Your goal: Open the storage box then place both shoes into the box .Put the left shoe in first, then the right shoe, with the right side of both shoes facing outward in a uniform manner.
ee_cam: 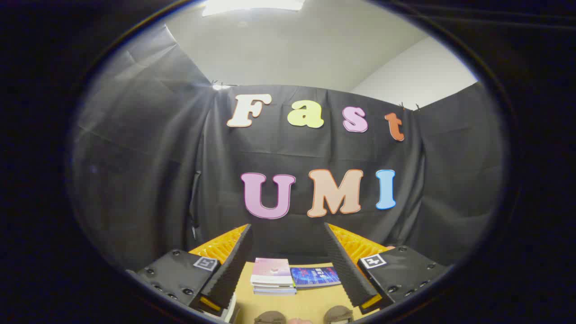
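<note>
1. The gripper (288, 252) is held high and tilted upward, so the view takes in the black cloth wall (148, 180) of the booth, with a pale ceiling (292, 49) and a bright light panel (252, 5) above it.
2. Its two fingers stand wide apart, released, with nothing between them; only open air and the far end of the table lie in the gap.
3. A light wooden table (310, 301) shows low down between the fingers.
4. On the table, beyond the fingertips and against the cloth wall, a small stack of books with a pink cover (272, 275) lies just beside a blue book (315, 276); the two touch or nearly touch.
5. The shoes (270, 317) appear as two brown rounded shapes at the near end of the table, below and between the fingers, with a small pinkish shape (299, 321) between them. So little of them shows that which is left and which is right cannot be told.
6. The fingers touch neither shoe.
</note>
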Available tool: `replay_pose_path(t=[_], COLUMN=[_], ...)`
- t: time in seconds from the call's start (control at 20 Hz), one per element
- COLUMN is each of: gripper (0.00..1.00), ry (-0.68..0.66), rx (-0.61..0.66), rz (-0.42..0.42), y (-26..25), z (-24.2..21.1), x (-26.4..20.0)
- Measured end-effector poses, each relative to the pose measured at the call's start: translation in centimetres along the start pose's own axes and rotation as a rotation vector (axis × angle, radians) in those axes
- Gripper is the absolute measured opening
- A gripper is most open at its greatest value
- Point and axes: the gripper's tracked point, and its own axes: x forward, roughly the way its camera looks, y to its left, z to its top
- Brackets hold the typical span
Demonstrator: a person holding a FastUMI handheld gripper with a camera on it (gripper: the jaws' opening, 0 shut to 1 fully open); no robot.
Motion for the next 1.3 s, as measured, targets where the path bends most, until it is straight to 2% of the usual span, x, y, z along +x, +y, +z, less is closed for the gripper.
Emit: replay_pose_path(t=[0.95, 1.1, 1.3], gripper=[1.0, 1.0, 1.0], ry=[0.054, 0.117, 0.247], rx=[0.012, 0.034, 0.055], rz=[0.077, 0.11, 0.156], y=[3.6, 4.8, 6.9], z=[-2.1, -5.0, -11.3], x=[0.3, 0.1, -1.2])
